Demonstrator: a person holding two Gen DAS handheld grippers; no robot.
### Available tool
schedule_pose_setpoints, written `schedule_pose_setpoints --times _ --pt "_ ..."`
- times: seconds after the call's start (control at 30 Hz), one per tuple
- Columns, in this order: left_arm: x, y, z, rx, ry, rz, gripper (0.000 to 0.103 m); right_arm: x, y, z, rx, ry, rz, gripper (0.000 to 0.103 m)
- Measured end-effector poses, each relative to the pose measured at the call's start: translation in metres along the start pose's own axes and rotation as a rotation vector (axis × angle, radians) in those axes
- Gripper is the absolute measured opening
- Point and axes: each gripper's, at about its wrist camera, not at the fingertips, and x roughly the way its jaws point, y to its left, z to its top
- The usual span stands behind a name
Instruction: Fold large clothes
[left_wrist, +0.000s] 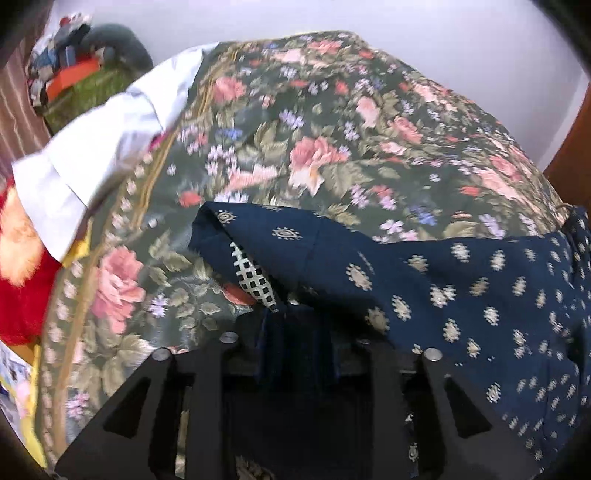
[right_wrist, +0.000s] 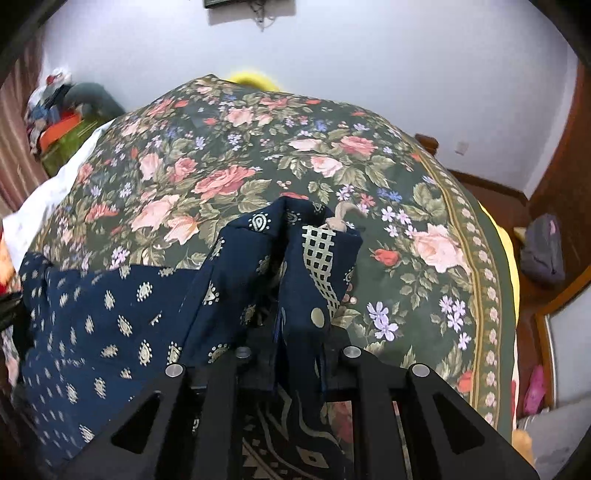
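Note:
A large navy garment with small cream motifs (left_wrist: 461, 295) hangs stretched between my two grippers above a bed with a green floral cover (left_wrist: 314, 147). My left gripper (left_wrist: 295, 325) is shut on one bunched end of the garment, where a cream lattice trim (left_wrist: 255, 275) shows. My right gripper (right_wrist: 295, 332) is shut on the other end of the navy garment (right_wrist: 110, 314), where lattice trim (right_wrist: 319, 258) and a beige tie (right_wrist: 341, 218) stick up. The fingertips are hidden by the cloth in both views.
The floral bed cover (right_wrist: 258, 166) fills both views. White cloth (left_wrist: 103, 147) and a red plush item (left_wrist: 22, 288) lie at the bed's left edge. A green box with clutter (right_wrist: 62, 140) stands far left. A wooden bed frame and a grey bag (right_wrist: 543, 251) are on the right.

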Motion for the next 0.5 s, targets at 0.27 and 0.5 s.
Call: schedule_pose_setpoints --times 0.27,0.5 --pt "-0.003 0.017 -0.005 -0.037 0.007 0.057 0.068 -0.01 -0.015 -0.005 -0.001 -0.002 -0.141 0.079" --pt "-0.044 0.018 -0.016 -0.024 0.006 0.065 0.068 -0.051 -0.045 -0.024 0.09 0.006 -0.067 0.088"
